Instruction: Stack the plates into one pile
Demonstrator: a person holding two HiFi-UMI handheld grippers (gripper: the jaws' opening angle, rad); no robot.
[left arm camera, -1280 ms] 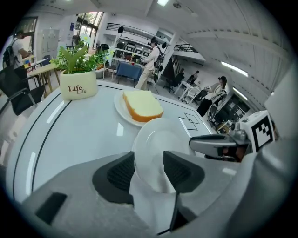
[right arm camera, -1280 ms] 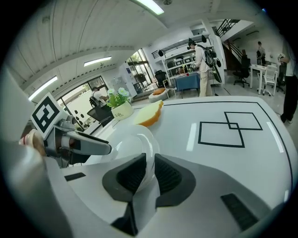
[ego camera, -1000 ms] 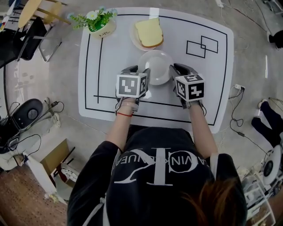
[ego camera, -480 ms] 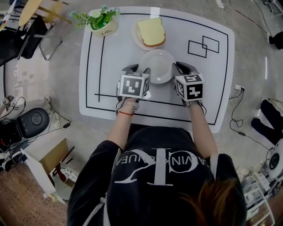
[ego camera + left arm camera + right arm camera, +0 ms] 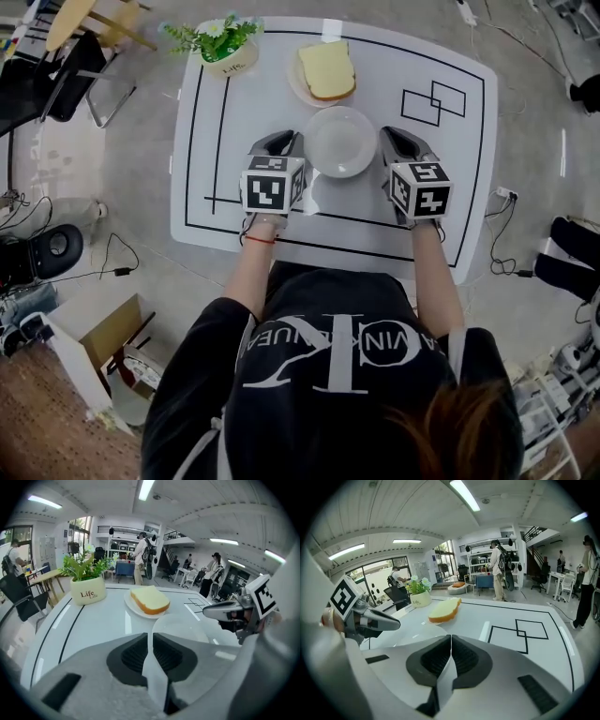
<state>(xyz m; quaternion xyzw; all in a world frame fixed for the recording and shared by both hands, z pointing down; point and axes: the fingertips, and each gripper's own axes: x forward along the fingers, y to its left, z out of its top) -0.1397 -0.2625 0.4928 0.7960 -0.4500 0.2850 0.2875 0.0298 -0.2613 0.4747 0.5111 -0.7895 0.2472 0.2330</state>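
Observation:
An empty white plate (image 5: 339, 141) sits between my two grippers at mid table. My left gripper (image 5: 286, 142) has its jaws closing, and they pinch the plate's left rim (image 5: 180, 627). The jaws of my right gripper (image 5: 401, 139) are closing too, with the right rim pressed thin between them (image 5: 451, 641). A second white plate (image 5: 298, 86) stands just beyond, carrying a slice of bread (image 5: 327, 70). The bread (image 5: 150, 600) shows ahead of the left gripper (image 5: 151, 637), and again (image 5: 444, 611) in the right gripper view.
A white pot with a green plant (image 5: 225, 47) stands at the far left corner of the white table (image 5: 244, 103), which is marked with black lines and two overlapping squares (image 5: 433, 101). Chairs, cables and boxes lie on the floor around it.
Both grippers' jaws have closed onto the empty plate's rim from either side. Plate and grippers have risen slightly off the table.

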